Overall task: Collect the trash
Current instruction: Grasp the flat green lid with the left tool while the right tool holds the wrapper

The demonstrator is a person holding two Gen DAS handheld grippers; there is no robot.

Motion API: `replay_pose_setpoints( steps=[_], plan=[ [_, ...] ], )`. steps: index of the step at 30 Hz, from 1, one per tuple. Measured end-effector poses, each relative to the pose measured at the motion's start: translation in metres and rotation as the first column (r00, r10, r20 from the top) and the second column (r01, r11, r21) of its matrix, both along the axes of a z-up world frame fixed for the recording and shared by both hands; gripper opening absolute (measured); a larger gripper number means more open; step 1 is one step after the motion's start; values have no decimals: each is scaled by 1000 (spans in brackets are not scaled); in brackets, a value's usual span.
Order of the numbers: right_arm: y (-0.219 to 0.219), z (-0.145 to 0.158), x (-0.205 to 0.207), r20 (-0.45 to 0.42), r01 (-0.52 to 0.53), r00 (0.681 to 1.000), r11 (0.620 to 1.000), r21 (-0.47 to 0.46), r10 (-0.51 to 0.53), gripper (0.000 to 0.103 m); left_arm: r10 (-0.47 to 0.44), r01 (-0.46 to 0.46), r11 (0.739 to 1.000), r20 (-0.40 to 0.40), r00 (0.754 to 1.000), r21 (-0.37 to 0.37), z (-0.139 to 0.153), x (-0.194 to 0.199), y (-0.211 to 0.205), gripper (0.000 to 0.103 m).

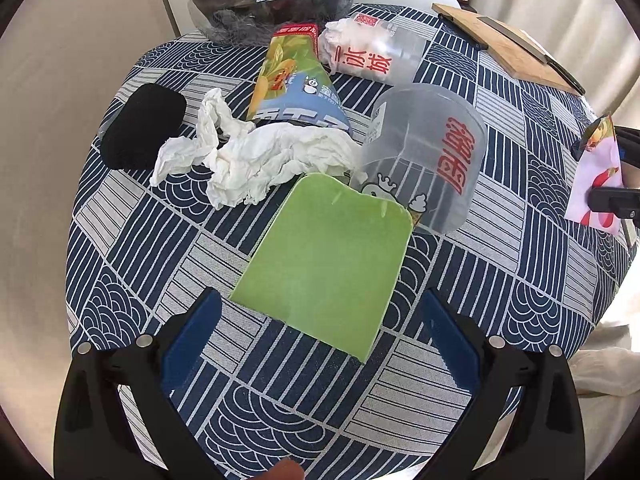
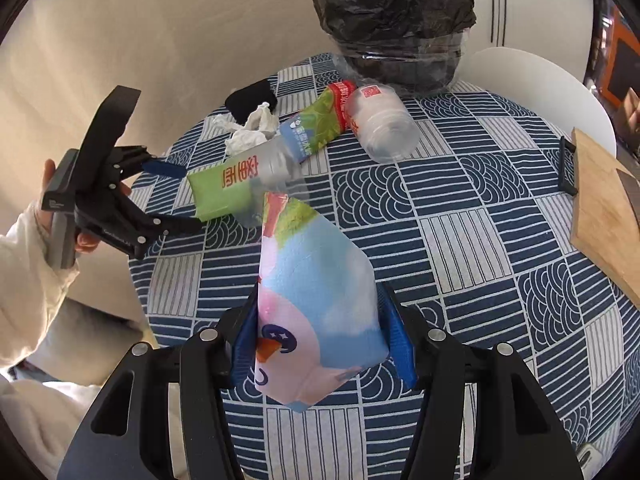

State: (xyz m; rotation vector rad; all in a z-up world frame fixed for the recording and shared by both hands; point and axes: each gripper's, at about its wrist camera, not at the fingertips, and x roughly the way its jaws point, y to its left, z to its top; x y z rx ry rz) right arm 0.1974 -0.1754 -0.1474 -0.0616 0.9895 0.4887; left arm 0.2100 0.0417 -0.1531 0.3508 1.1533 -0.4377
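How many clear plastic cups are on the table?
2: one cup beside the green packet, another cup lying near the bin. Others may be hidden.

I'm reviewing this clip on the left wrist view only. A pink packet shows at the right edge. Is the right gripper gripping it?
Observer: Yes. The right gripper is shut on a pink-and-blue printed plastic pouch, with a blue pad against each side.
Operator: My view cuts off the bin's top. What does it look like?
Observer: The clear plastic bin stands at the far edge of the patterned table. Its black liner is draped over the rim, and the inside isn't visible.
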Motion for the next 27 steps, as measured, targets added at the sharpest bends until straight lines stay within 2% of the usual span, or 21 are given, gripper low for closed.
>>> replay_pose_setpoints(
  steps=[3, 9, 10, 11, 14, 22, 27],
  plan=[
    [-6, 3, -2, 4, 24, 1000, 1000, -11, -24, 52, -25, 25, 999, 9, 1000, 42, -9, 7, -8, 97],
    [-21, 8, -1, 7, 92, 996, 995, -23, -92, 54, -66, 67, 998, -38, 997, 13, -20, 21, -15, 96],
    [-23, 8, 0, 5, 103, 995, 994, -27, -103, 54, -67, 67, 998, -39, 997, 9, -21, 22, -15, 89],
    [-24, 7, 0, 4, 111, 994, 993, -33, -111, 54, -64, 65, 998, -38, 997, 9, -21, 24, -16, 76],
    [-27, 7, 1, 0, 119, 993, 992, -29, -119, 54, -56, 55, 998, -59, 997, -18, -20, 27, -15, 75],
    [-23, 11, 3, 15, 83, 996, 996, -23, -82, 54, -27, 26, 1000, -27, 999, -12, -1, 16, -7, 74],
    [-19, 17, 0, 38, 51, 998, 999, -17, -50, 55, 19, -19, 1000, -2, 1000, 1, 9, 0, 2, 66]
  ],
)
